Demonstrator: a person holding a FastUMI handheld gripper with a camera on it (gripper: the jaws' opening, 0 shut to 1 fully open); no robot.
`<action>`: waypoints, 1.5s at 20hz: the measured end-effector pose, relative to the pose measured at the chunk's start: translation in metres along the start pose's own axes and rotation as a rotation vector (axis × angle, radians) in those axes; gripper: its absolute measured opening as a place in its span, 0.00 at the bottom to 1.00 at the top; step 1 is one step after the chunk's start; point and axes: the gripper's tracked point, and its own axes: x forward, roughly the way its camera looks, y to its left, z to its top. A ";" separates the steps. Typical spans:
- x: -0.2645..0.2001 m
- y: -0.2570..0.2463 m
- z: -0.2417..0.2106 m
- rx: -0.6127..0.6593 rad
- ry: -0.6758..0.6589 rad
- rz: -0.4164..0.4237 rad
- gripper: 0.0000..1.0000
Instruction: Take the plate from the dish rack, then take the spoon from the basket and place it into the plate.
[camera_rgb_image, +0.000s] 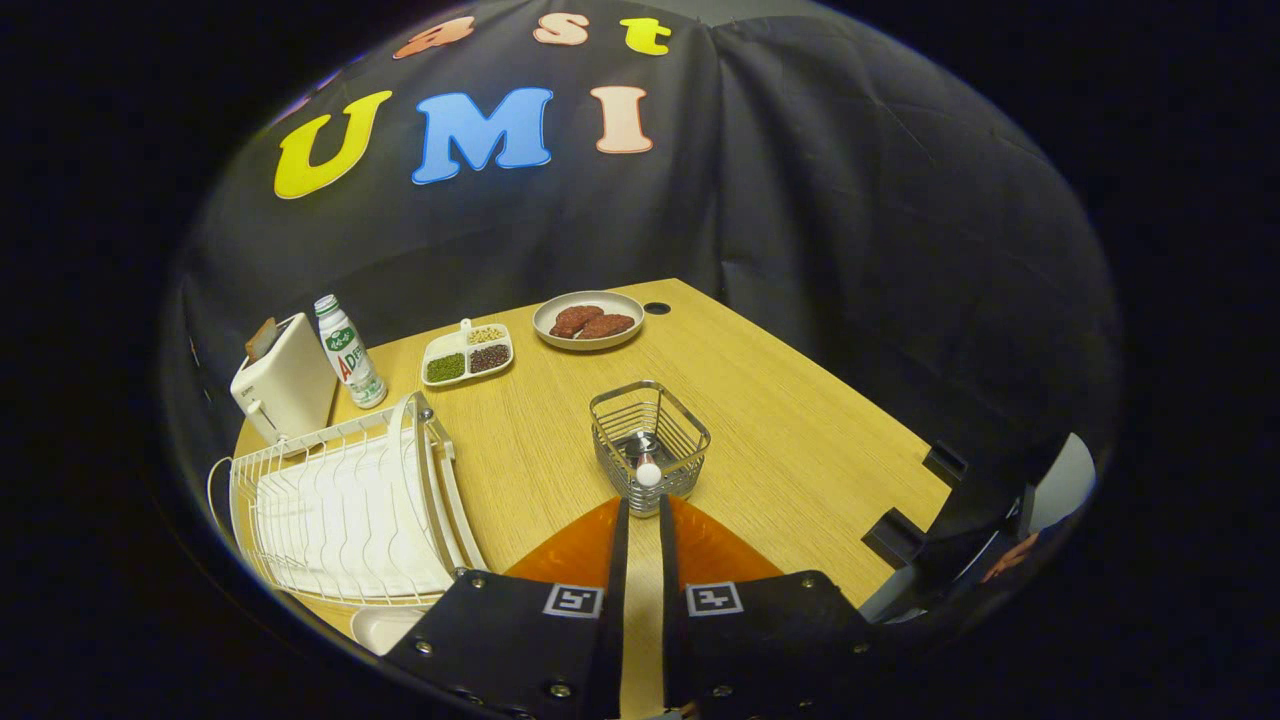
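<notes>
A white plate (432, 470) stands on edge in the right end of the white wire dish rack (300, 500), left of my fingers. A small metal wire basket (650, 440) sits on the wooden table just ahead of the fingertips. In it a spoon (648, 472) stands with its white rounded handle end up. My gripper (643, 506) points at the basket from just short of it. Its fingers are nearly together, with only a thin slit of table between them and nothing held.
A white toaster (285, 385) and a milk bottle (350, 350) stand behind the rack. Further back are a divided dish of beans (467, 353) and a plate of meat patties (588, 320). The table's right edge (900, 470) falls off to black brackets.
</notes>
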 end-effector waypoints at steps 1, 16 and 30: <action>0.004 0.000 0.001 -0.004 0.001 -0.003 0.16; 0.018 -0.011 0.018 -0.042 -0.009 -0.099 0.21; 0.031 -0.024 0.019 -0.049 -0.008 -0.083 0.21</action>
